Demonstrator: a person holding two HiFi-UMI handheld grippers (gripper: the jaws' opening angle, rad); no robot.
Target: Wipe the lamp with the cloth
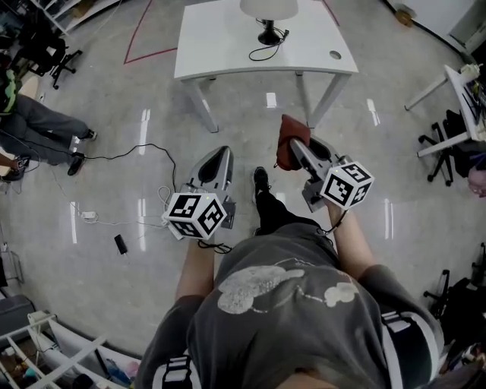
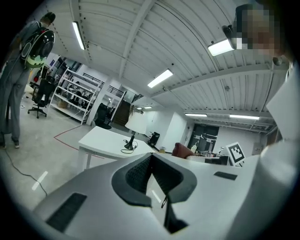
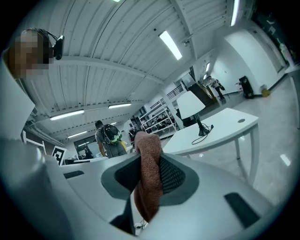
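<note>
A lamp (image 1: 268, 11) with a white shade and black base stands on the white table (image 1: 220, 53) ahead; it shows as well in the left gripper view, lamp (image 2: 136, 124), and in the right gripper view, lamp (image 3: 193, 107). My right gripper (image 1: 295, 144) is shut on a reddish-brown cloth (image 1: 287, 140), which stands up between the jaws, cloth (image 3: 150, 173). My left gripper (image 1: 215, 162) is shut with nothing in it, held over the floor short of the table. Both grippers are well away from the lamp.
A black cord (image 1: 266, 50) loops beside the lamp base. A person (image 1: 38, 125) sits at the far left, with a cable (image 1: 137, 152) trailing over the floor. Office chairs (image 1: 448, 140) and another table stand at the right. A standing person with a backpack (image 3: 108, 136) is behind.
</note>
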